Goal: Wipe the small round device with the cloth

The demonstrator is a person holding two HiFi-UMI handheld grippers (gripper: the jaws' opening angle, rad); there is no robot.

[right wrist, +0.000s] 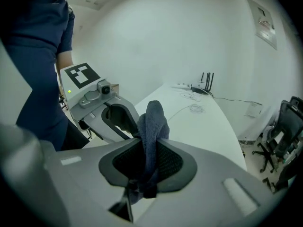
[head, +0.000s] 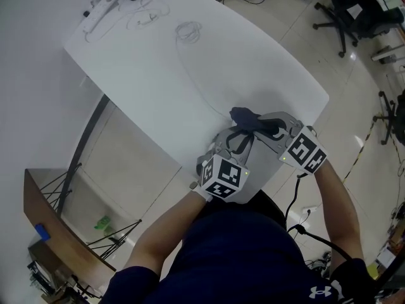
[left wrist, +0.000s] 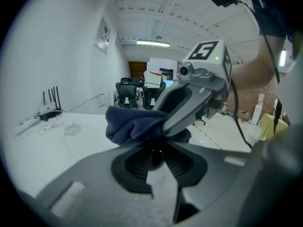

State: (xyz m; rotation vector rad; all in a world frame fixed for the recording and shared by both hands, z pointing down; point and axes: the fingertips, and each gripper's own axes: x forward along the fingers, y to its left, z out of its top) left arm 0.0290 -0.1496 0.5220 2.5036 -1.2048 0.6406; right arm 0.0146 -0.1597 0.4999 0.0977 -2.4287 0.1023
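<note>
Both grippers meet above the near edge of the white table (head: pixel 190 75). My right gripper (right wrist: pixel 150 162) is shut on a dark blue cloth (right wrist: pixel 154 126), which stands up bunched between its pads. In the left gripper view, the cloth (left wrist: pixel 135 123) lies against the tips of my left gripper (left wrist: pixel 156 156). The left jaws are closed on a small round dark device (left wrist: pixel 155 158), mostly hidden by cloth and pads. From the head view the cloth (head: pixel 253 121) shows as a dark bundle between the left gripper (head: pixel 239 142) and the right gripper (head: pixel 271 130).
Coiled white cables (head: pixel 188 30) and a power strip (head: pixel 95 16) lie at the table's far end, with a router (left wrist: pixel 49 109) there too. Office chairs (head: pixel 354 11) stand on the floor to the right. A wooden shelf (head: pixel 57 233) sits low on the left.
</note>
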